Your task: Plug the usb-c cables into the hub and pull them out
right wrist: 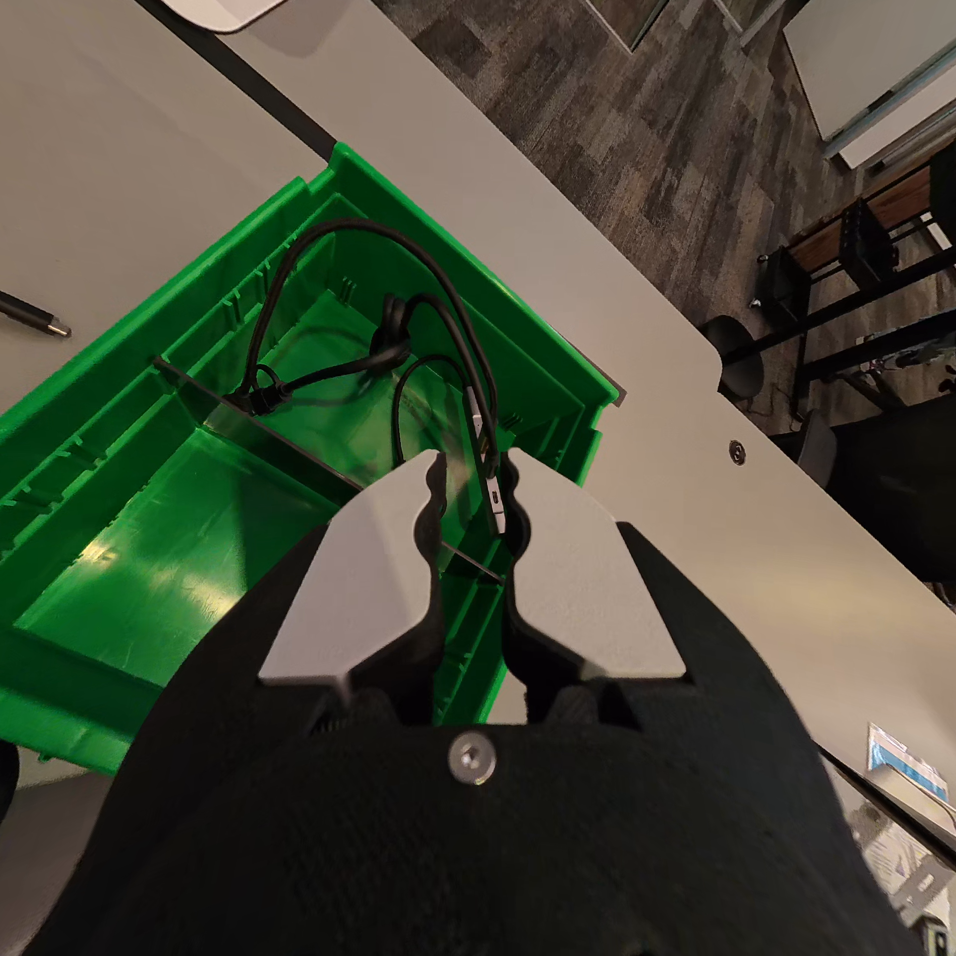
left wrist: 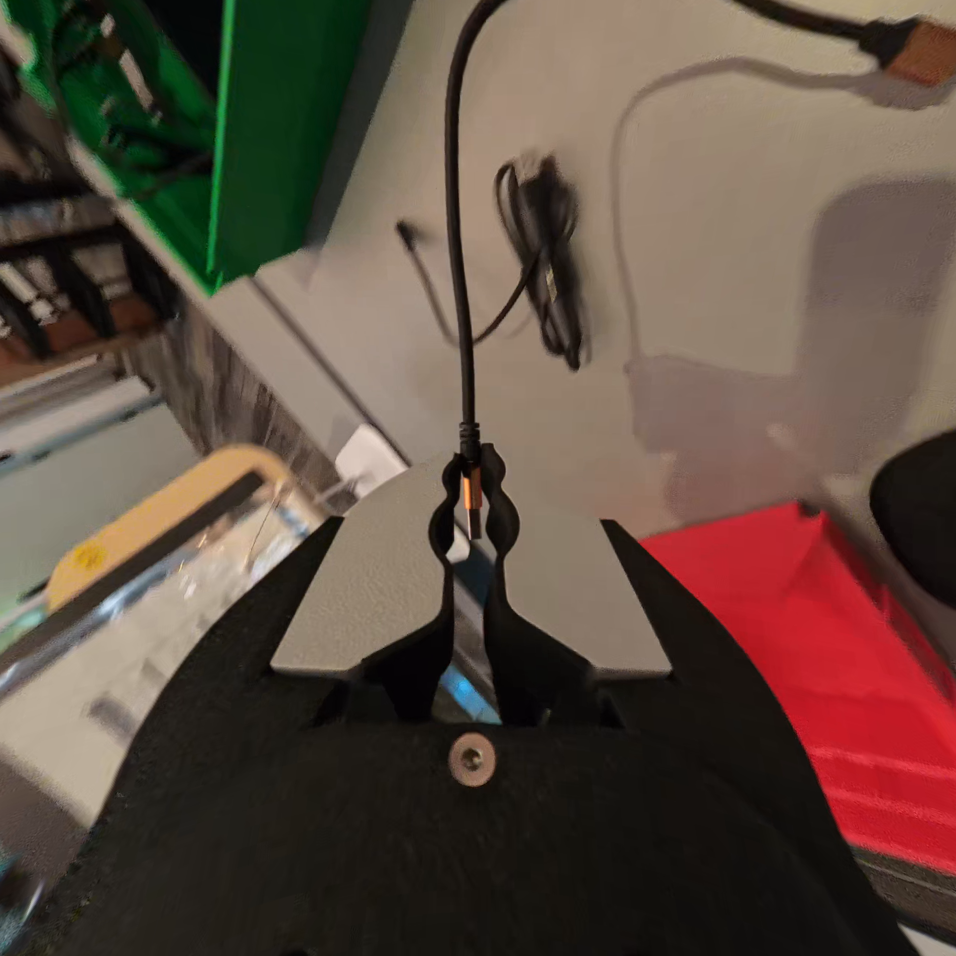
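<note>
In the left wrist view my left gripper [left wrist: 473, 465] is shut on the orange plug [left wrist: 472, 494] of a black cable [left wrist: 455, 207], which rises out of the top of the frame. A second orange plug [left wrist: 915, 57] hangs at the top right. In the right wrist view my right gripper [right wrist: 475, 465] hangs over a green bin [right wrist: 155, 517] with its jaws apart. A slim grey hub [right wrist: 495, 499] stands between them, against the right finger and apart from the left one. Black cables [right wrist: 414, 258] loop from the hub into the bin's far compartment.
The left wrist view is blurred. A coiled black cable [left wrist: 548, 258] lies on the grey table [left wrist: 724, 258]. The green bin [left wrist: 269, 129] is at the upper left, a red bin [left wrist: 776, 646] at the lower right. A clear divider [right wrist: 289, 439] splits the green bin. The table edge and floor [right wrist: 621, 129] are right. The tips of one gripper are about 40 cm away from the tips of the other.
</note>
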`<state>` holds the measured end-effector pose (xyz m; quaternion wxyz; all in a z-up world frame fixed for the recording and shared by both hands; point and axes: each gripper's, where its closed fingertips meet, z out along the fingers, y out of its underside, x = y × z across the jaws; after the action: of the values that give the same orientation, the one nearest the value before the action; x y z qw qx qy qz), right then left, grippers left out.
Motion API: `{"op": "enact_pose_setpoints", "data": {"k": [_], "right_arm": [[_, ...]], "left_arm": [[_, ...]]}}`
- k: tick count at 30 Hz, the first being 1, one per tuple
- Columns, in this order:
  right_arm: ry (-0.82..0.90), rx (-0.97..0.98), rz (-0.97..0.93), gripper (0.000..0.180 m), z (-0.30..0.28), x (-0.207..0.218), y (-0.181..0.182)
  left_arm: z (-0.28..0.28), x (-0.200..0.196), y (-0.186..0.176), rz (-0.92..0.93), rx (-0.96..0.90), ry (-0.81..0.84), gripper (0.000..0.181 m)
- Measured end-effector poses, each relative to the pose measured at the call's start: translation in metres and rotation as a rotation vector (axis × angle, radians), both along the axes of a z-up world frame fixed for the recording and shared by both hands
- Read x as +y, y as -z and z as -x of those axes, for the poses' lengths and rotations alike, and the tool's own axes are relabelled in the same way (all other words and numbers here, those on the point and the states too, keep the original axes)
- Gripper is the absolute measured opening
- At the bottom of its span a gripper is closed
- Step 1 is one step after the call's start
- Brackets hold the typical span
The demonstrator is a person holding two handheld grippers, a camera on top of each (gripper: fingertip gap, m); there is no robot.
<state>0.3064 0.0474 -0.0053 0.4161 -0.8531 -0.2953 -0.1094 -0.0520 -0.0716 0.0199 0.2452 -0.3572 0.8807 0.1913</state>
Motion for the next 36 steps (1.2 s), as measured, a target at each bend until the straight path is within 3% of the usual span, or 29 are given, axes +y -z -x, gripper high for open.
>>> {"op": "enact_pose_setpoints", "data": {"k": [4,8,16,19,21,23,25,28,31,33,36], "right_arm": [[-0.014,0.025,-0.008,0.021,0.000,-0.001,0.001],[-0.032,0.049,-0.009,0.021,0.001,0.000,0.002],[-0.067,0.070,-0.023,0.021,0.009,0.004,0.001],[-0.084,0.085,-0.041,0.021,0.013,0.003,-0.003],[-0.086,0.084,-0.042,0.021,0.013,0.003,-0.004],[-0.085,0.076,-0.043,0.021,0.013,0.002,-0.004],[-0.089,0.074,-0.047,0.021,0.014,0.002,-0.006],[-0.092,0.073,-0.049,0.021,0.017,0.004,-0.006],[-0.097,0.059,-0.027,0.021,0.019,0.005,0.001],[-0.082,0.048,-0.007,0.021,0.016,0.005,0.006],[-0.058,0.024,0.017,0.021,0.012,0.005,0.011]], "left_arm": [[-0.036,-0.003,0.067,0.131,0.074,0.041,0.006],[-0.030,-0.004,0.114,0.278,0.180,-0.093,0.007],[-0.022,-0.018,0.155,0.471,0.103,-0.293,0.008],[-0.024,-0.021,0.158,0.491,0.054,-0.319,0.026],[-0.023,-0.019,0.153,0.465,0.018,-0.343,0.028],[-0.018,-0.009,0.132,0.367,-0.026,-0.349,0.008],[-0.018,0.006,0.090,0.251,-0.169,-0.325,0.018],[0.015,0.055,-0.001,-0.032,-0.409,-0.424,0.012],[0.079,0.089,-0.061,-0.072,-0.646,-0.588,0.016],[0.126,0.107,-0.066,-0.058,-0.692,-0.651,0.024],[0.190,0.132,-0.026,0.021,-0.582,-0.788,0.022]]}}
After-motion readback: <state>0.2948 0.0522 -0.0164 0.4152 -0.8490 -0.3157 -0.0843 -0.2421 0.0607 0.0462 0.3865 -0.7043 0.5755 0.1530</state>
